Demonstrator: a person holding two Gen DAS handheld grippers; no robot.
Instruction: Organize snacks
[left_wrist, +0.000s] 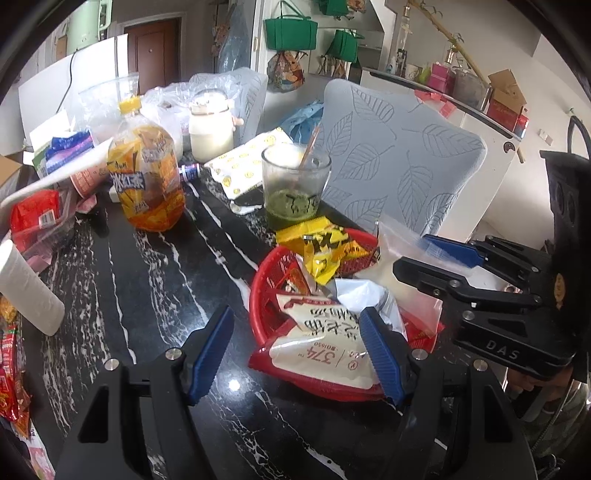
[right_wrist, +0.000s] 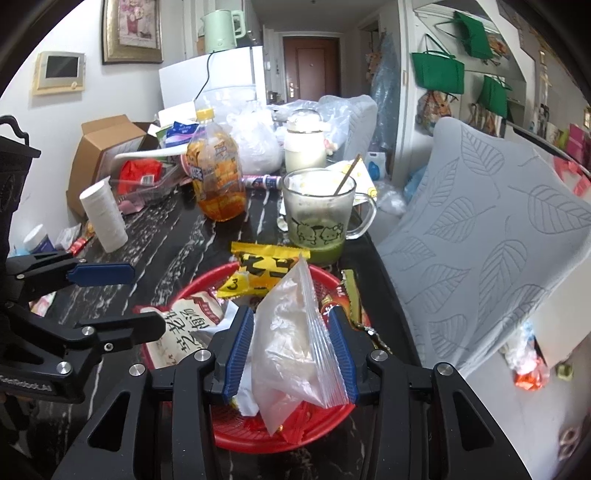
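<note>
The snacks sit piled in the red basket (right_wrist: 225, 439) near the table's right edge, where the right tongs (right_wrist: 291, 354) seem to pinch the clear zip bag (right_wrist: 291, 343) standing tall above it, while the left tongs (left_wrist: 295, 358) wait wide apart beside it.

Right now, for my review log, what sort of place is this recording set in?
Probably a lived-in apartment's dining area: a black marble-patterned table with a leaf-print grey chair, a brown entry door, and a mint-green electric kettle on a white fridge.
</note>
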